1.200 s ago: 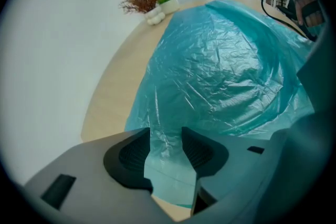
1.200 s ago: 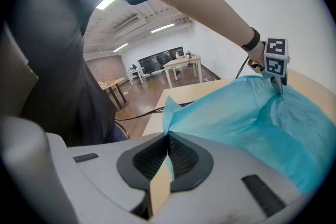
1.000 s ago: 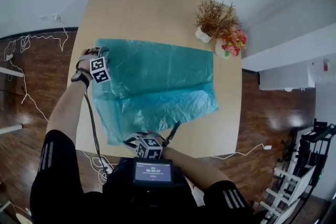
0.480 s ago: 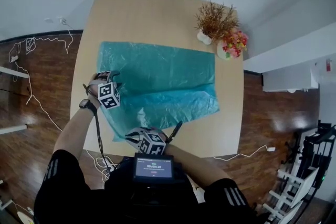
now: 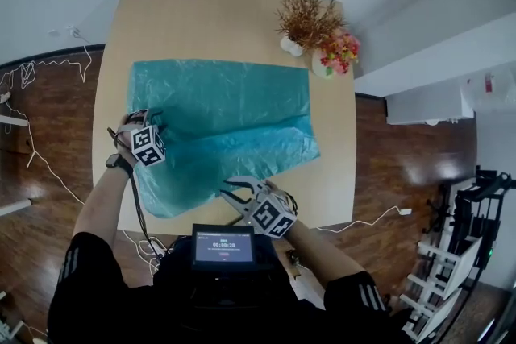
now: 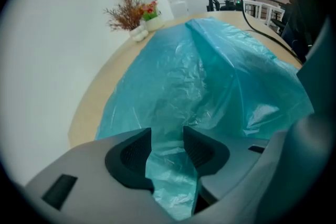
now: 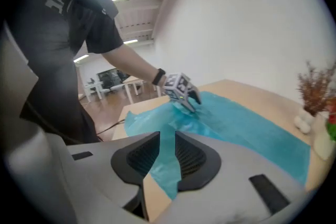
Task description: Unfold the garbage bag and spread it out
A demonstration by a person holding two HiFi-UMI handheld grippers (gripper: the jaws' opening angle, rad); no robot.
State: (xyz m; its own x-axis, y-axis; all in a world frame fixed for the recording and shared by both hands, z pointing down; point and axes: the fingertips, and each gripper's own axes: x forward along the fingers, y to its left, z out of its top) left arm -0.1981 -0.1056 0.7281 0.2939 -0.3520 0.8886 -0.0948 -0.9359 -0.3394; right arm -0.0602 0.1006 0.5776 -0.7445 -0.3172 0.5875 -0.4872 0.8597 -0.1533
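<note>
Garbage bag (image 5: 226, 109): mostly flat across the middle of the worktop (image 5: 210, 12), with the lower left part rumpled and raised. Left hand-held gripper (image 6: 167, 147), at the bag's left edge, is clamped on a bunch of film. Right hand-held gripper (image 7: 167, 155), at the lower edge, has jaws that have just been opening; they stand apart, and film shows through the gap unpinched.

Judgement: re-pinch a single layer at the lower edge, hold the left pinch firm, and draw the edges apart low and slowly, away from the plants (image 5: 314, 28) at upper right.

Teal garbage bag (image 6: 210, 76) between fingers (image 6: 131, 152) of left gripper (image 6: 167, 136), wooden table (image 6: 94, 105) beneath
</note>
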